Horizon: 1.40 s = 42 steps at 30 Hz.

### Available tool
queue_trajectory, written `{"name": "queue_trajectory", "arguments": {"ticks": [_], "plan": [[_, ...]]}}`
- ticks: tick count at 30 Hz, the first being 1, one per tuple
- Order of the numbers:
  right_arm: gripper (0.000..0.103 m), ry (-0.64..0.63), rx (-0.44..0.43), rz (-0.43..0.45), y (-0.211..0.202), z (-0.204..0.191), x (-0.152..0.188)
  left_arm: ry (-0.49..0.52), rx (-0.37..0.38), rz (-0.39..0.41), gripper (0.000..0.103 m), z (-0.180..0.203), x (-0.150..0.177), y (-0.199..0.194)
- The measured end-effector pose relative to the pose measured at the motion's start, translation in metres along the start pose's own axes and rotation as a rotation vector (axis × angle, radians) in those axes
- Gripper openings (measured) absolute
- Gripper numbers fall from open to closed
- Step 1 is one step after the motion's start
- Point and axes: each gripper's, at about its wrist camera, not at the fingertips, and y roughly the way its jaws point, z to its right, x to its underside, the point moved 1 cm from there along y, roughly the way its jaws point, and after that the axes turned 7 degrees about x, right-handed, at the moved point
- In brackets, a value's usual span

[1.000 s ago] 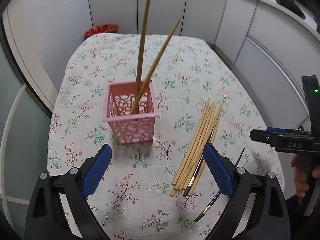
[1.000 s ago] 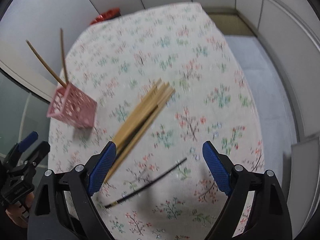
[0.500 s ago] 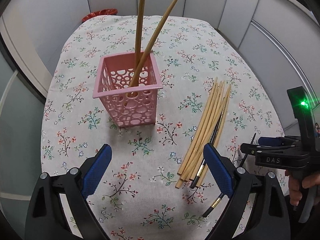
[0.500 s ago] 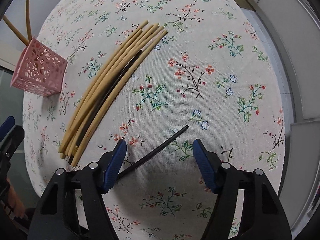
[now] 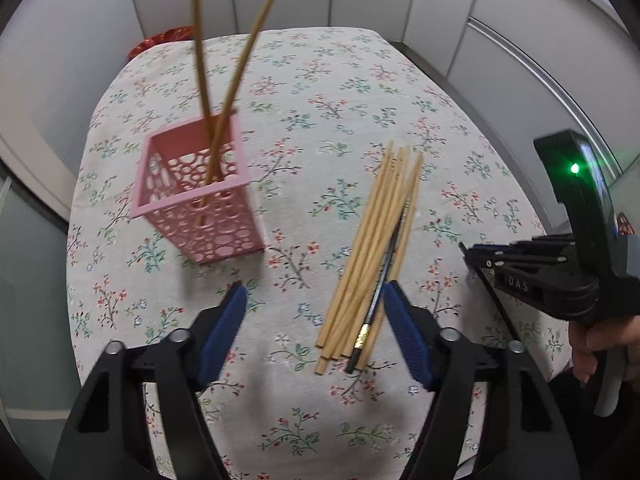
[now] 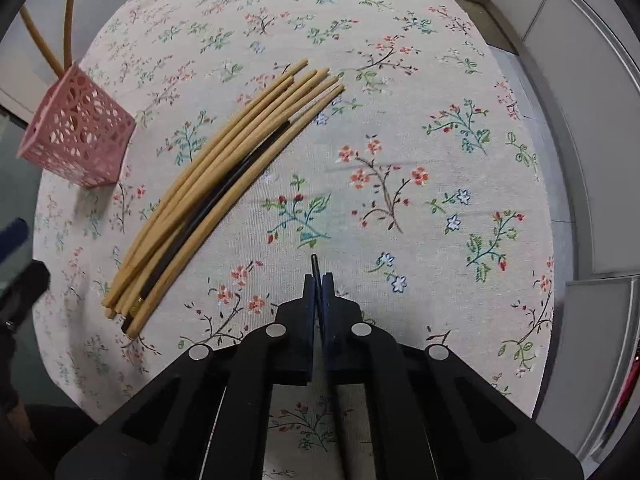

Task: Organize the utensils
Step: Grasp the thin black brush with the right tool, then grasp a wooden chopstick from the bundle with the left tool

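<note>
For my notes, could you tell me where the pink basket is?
The pink basket stands upright on the tablecloth, left of the chopstick pile.

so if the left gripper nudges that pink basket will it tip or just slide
Probably tips: the pink basket is tall, perforated and likely light, with two chopsticks leaning high above its rim. The cloth may grip its base.

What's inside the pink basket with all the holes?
Two long wooden chopsticks stand inside the pink basket, leaning and sticking out well above its rim. Their lower ends show dimly through the holes; the basket's bottom is hidden by its walls.
</note>
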Motion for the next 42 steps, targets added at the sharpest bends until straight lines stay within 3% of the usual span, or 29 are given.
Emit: {"name": "queue_trajectory", "arguments": {"ticks": [4, 9, 13, 21, 28, 32, 37, 42], "plan": [[0.002, 0.052, -0.056, 0.026, -0.012, 0.018, -0.009, 0.039, 0.007, -0.014, 0.039, 0.02, -0.012, 0.009], [0.002, 0.096, -0.103, 0.052, -0.023, 0.04, -0.016, 0.093, 0.002, -0.027, 0.028, 0.046, -0.042, 0.031], [0.002, 0.115, -0.141, 0.057, -0.026, 0.055, -0.016, 0.077, -0.013, -0.051, 0.016, 0.049, -0.067, 0.059], [0.002, 0.106, -0.156, 0.081, -0.035, 0.073, -0.025, -0.006, -0.021, -0.106, 0.006, 0.036, -0.096, 0.118], [0.002, 0.116, -0.182, 0.082, -0.037, 0.083, -0.03, -0.006, -0.052, -0.134, 0.003, 0.036, -0.102, 0.14], [0.002, 0.131, -0.188, 0.077, -0.036, 0.089, -0.031, -0.013, -0.053, -0.138, 0.003, 0.037, -0.105, 0.143], [0.002, 0.144, -0.192, 0.077, -0.037, 0.094, -0.029, -0.041, 0.022, -0.144, 0.003, 0.038, -0.112, 0.135], [0.002, 0.151, -0.192, 0.072, -0.035, 0.096, -0.028, -0.007, -0.004, -0.172, 0.004, 0.048, -0.109, 0.14]]}}
